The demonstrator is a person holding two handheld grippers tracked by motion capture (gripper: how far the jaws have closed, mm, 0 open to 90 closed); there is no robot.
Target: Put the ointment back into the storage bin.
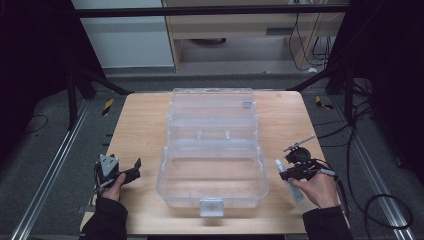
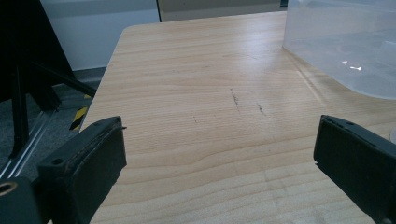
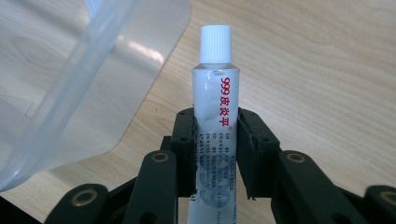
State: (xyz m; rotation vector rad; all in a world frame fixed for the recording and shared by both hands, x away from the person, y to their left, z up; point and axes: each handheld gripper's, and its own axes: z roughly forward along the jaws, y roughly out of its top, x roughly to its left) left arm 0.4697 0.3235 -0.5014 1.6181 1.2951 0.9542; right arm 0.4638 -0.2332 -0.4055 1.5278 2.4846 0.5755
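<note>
A clear plastic box (image 1: 212,170) with its lid swung back stands open in the middle of the wooden table (image 1: 145,125). My right gripper (image 1: 286,173), to the right of the box, is shut on a white tube (image 3: 215,116) with red "999" print and a white screw cap; the tube (image 1: 289,179) points toward the far side. The box corner (image 3: 70,79) lies just left of the tube. My left gripper (image 1: 131,171) rests low over the table left of the box, open, with bare wood between its jaws (image 2: 215,154). The box wall (image 2: 345,42) shows at the upper right.
Black frame legs (image 1: 90,80) and metal rails (image 1: 50,165) flank the table. Cables (image 1: 380,200) trail over the floor at the right. A wooden cabinet (image 1: 240,25) stands beyond the far edge. Bare tabletop lies left and right of the box.
</note>
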